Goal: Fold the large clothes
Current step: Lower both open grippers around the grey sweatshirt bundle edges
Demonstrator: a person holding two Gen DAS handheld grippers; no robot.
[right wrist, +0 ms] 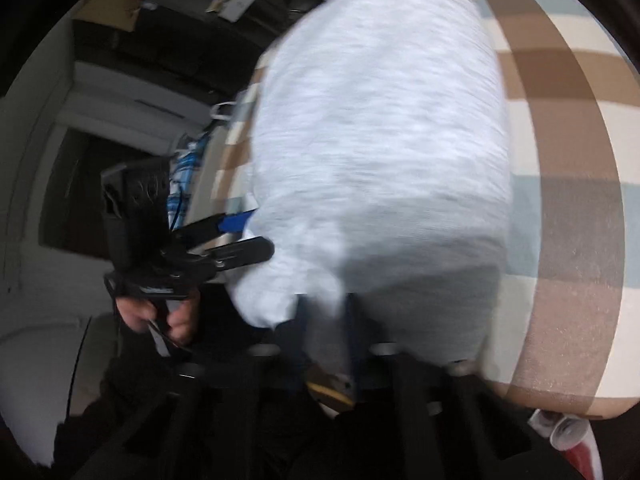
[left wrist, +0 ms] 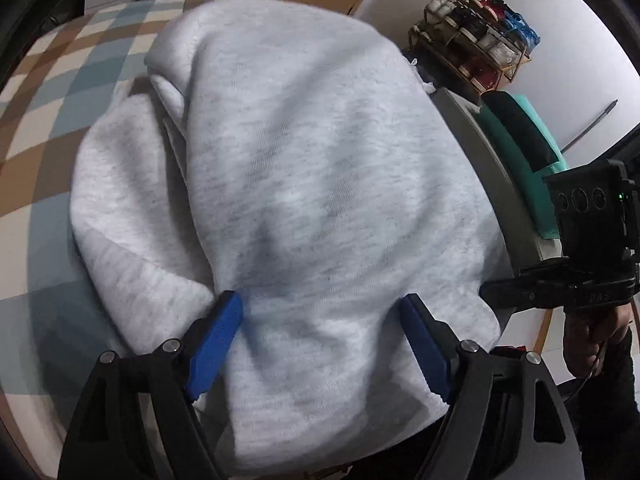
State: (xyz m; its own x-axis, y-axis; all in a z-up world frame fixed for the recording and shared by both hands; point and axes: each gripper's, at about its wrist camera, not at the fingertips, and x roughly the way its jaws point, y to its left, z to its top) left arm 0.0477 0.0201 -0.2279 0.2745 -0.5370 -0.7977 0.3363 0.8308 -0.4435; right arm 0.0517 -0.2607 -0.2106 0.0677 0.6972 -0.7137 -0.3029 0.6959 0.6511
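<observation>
The checked bedspread [left wrist: 44,128] is my work surface, broad and flat enough for a big garment to be laid out and doubled over. On it lies the grey sweatshirt [left wrist: 304,168], bunched into a thick mound near the bed's edge, one layer lapped over another on the side away from my right hand. I judge it partly folded, with loose humps not yet smoothed.

My left gripper [left wrist: 320,340] points down at the near hem with its blue fingers [left wrist: 218,340] spread wide, cloth lying between them but not pinched. I hold them apart like that so a fat fold of fleece can fit in before I close.

My right gripper [right wrist: 326,336] is blurred in its own camera, and its fingers are drawn close together with a tuck of grey cloth caught between them. That grip at the other near corner gives me a hold to lift and carry the edge. In the left camera only the right gripper's black body and my right hand [left wrist: 592,340] show, off the side of the bed.

A rack of shoes [left wrist: 476,36] stands by the wall, well clear.
</observation>
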